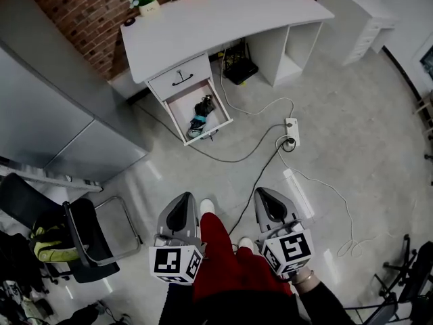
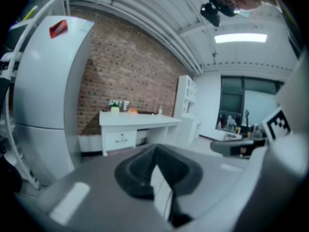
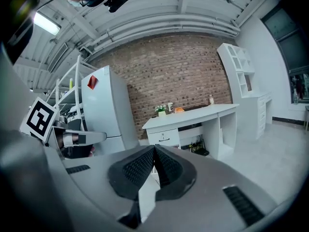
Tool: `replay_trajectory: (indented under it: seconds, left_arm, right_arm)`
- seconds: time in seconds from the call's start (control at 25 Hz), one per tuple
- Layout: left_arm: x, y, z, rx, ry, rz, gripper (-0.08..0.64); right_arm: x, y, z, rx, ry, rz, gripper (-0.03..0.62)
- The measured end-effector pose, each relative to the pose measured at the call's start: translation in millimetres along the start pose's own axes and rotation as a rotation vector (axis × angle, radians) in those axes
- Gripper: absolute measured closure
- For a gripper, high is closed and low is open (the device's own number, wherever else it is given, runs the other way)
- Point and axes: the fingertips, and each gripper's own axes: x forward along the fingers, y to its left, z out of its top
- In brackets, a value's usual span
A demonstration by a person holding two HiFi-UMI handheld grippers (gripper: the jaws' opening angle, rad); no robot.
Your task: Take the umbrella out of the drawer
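Head view: the umbrella [image 1: 201, 117] lies lengthwise in the open drawer [image 1: 181, 107].

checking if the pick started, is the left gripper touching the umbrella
Apart. Head view: the left gripper is by the person's feet, with floor between it and the umbrella in the drawer.

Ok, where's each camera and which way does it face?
Head view: on the head, steeply down at desk and open drawer; shows left gripper, right gripper, red trousers.
Left gripper view: on left gripper, along its shut jaws toward the desk; right gripper at right.
Right gripper view: on right gripper, along its shut jaws toward the desk; left gripper at left.
Shared: the desk.
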Motion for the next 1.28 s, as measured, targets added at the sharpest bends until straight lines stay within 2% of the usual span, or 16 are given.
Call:
replay_trajectory:
  seconds: [0.44, 0.84, 1.28]
  left_arm:
    - [108, 88, -5, 0.022, 0.112, -0.078, 0.555]
    - [197, 164, -36, 0.034, 0.225, -0.144, 0.554]
    - [267, 194, -64, 0.078, 0.306, -0.183, 0.495]
  right_arm:
    - [114, -4, -3, 0.067, 0.092, -0.092, 0.594]
    - [224, 0, -28, 0.117, 0.154, -0.152, 0.594]
    - [273, -17, -63, 0.151, 0.187, -0.197, 0.594]
